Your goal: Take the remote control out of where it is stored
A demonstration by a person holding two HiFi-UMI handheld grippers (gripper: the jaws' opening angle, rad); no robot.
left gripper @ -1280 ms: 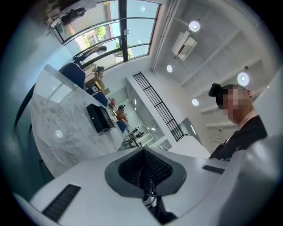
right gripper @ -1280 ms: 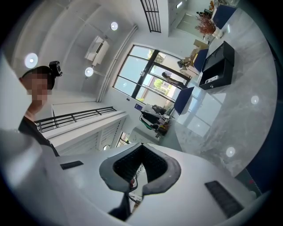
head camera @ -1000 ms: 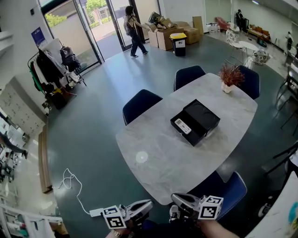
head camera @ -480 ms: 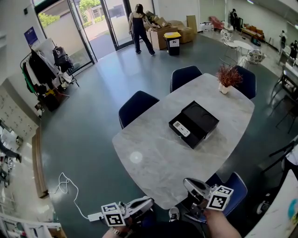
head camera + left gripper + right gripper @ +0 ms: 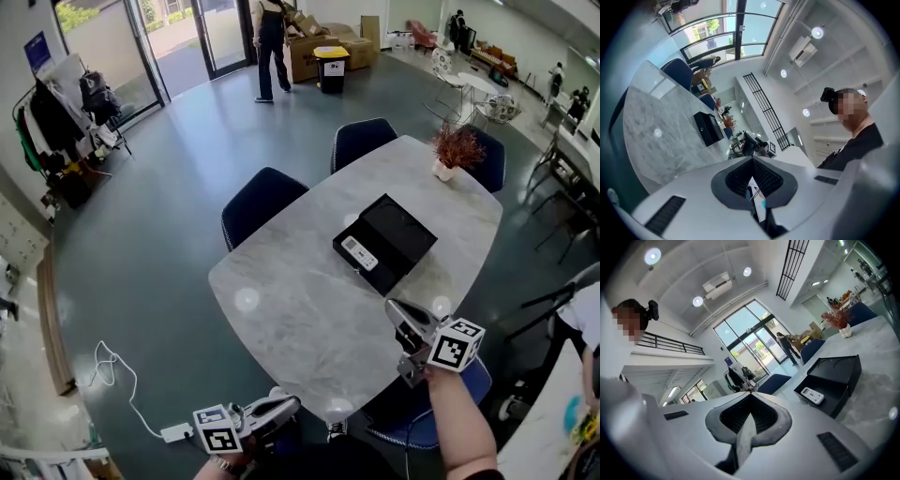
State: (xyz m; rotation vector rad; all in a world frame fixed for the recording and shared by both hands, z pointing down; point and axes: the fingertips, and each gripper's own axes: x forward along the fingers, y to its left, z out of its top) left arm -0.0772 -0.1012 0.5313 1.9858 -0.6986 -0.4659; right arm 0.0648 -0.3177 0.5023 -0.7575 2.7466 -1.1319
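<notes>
- The remote, white with a small screen, lies face up in the open front part of a black box.
- The box sits near the middle of a marble table; the right gripper view shows its lid tilted up behind the remote.
- The right gripper hangs above the table's near edge, pointing toward the box, apart from it and touching nothing.
- Its jaws are pressed together, pad against pad, with nothing between them.
- The left gripper is held low, off the table's near edge and well apart from the box.
- Its jaws are also pressed together and empty; its view looks along the table toward the box from the side.
- A potted plant with reddish leaves stands at the far end of the table.
- Dark blue chairs are pushed in along the table's far side, and one more stands under the right forearm.
- Far back a person stands by glass doors, near a yellow-lidded bin and cardboard cartons.
- A coat rack with hanging clothes stands at the left wall.
</notes>
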